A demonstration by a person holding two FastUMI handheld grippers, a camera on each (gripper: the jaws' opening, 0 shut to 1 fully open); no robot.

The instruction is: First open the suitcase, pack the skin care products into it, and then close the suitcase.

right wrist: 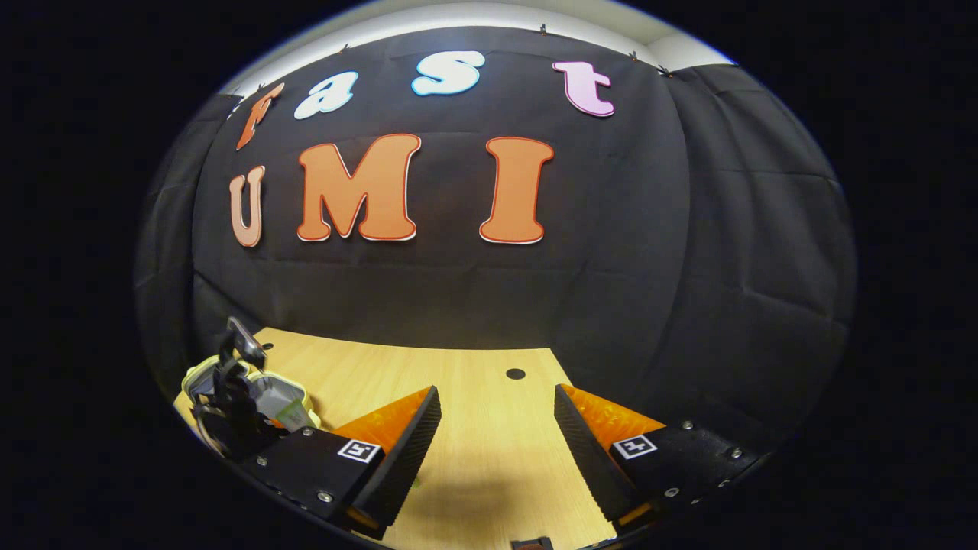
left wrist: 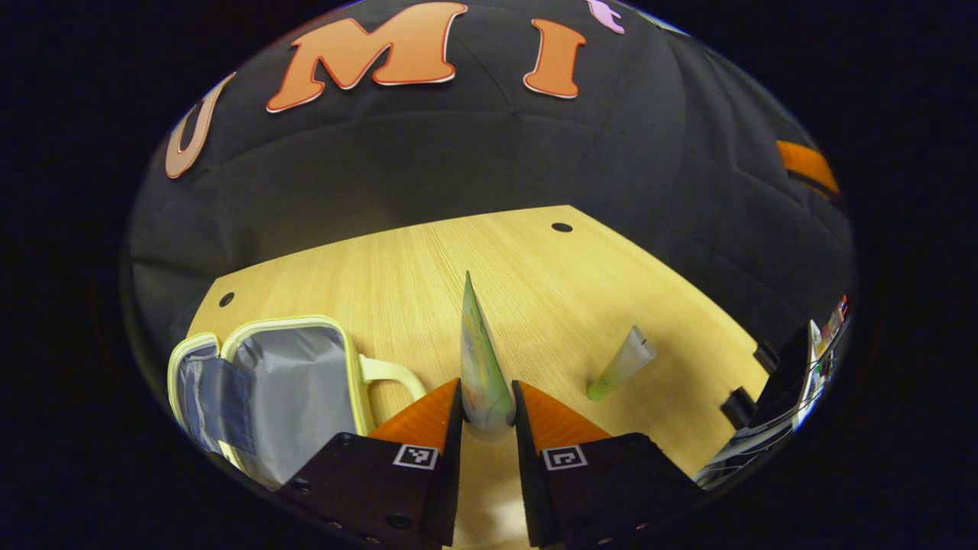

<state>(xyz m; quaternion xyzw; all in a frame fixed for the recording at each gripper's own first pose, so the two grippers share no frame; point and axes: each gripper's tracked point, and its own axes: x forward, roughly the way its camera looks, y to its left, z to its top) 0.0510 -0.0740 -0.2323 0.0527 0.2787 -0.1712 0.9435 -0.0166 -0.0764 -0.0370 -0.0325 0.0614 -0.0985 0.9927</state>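
In the left gripper view, the left gripper (left wrist: 487, 405) reaches forward over a pale wooden worktop (left wrist: 535, 260), its two orange ridged fingers (left wrist: 425, 416) drawn in narrow and pressing from both sides on a flat, multicoloured skin care tube (left wrist: 480, 359) in green, yellow and pale blue. The tube is seen edge-on, its thin crimped end pointing up and away from the camera, its rounder end seated between the jaws. To the left of the gripper, a small pale yellow suitcase with a grey lining (left wrist: 283, 389) lies open on the worktop, its lid folded out to the far left and its cream carry handle (left wrist: 393, 374) curving toward the gripper. To the right, well apart from the held tube, a second skin care tube, greyish with a green cap (left wrist: 623, 363), lies flat on the wood. In the right gripper view, the right gripper (right wrist: 497, 424) hovers above the bare worktop with its jaws spread wide and nothing between them. At the far left of this view, the left gripper appears as a dark shape just above the open suitcase.
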